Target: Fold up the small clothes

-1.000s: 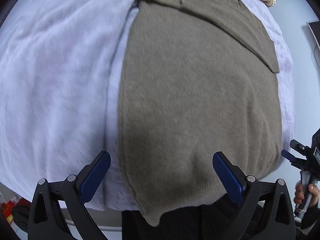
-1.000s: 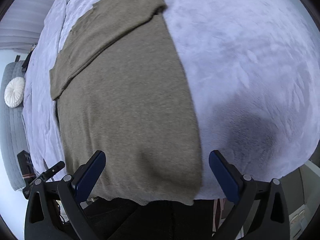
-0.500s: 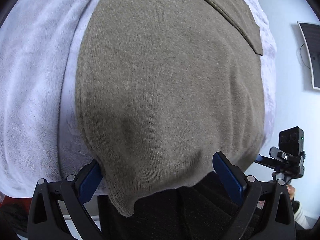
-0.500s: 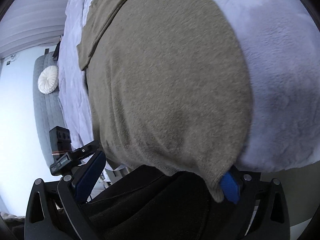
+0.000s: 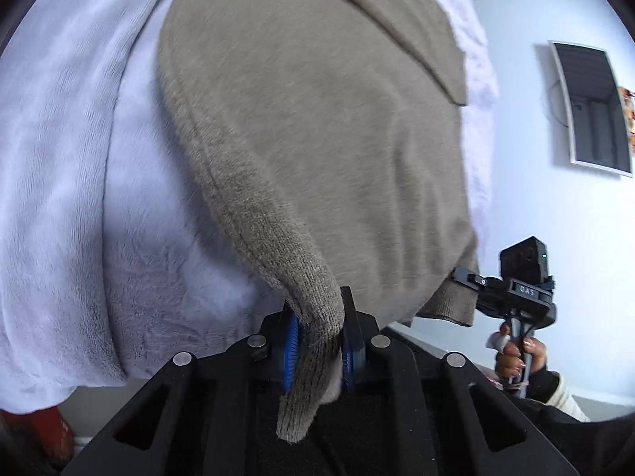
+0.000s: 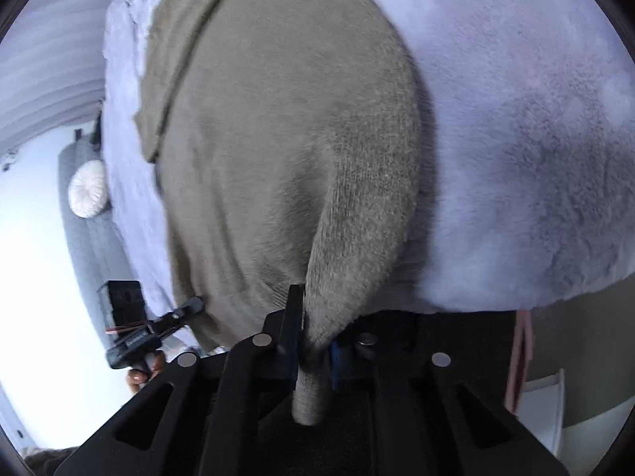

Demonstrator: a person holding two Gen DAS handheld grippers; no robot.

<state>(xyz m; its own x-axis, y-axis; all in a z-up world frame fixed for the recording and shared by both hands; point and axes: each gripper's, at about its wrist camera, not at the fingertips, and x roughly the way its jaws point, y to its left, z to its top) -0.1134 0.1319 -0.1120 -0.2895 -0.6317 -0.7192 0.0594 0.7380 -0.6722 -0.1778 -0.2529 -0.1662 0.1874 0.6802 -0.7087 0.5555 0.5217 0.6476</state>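
Both sets of jaws, which stood wide apart a second ago over the flat cloth, are now closing on the near hem of the taupe knitted garment (image 5: 317,127), one at each bottom corner. At the left gripper (image 5: 317,341) a bunched corner of knit sits pinched between the blue pads, a tail of it hanging down over the black frame. At the right gripper (image 6: 313,341) the other corner is squeezed the same way — a narrow roll of fabric pokes out below the fingers. From each grip the hem rises in a raised ridge, while the rest of the garment lies spread on the pale lilac plush blanket (image 5: 71,166), its far part folded across. Seen from the left wrist, a hand (image 5: 516,357) holds the right gripper's handle; what looks like a dark wall-mounted screen (image 5: 591,107) hangs behind — distortion makes it hard to be sure.
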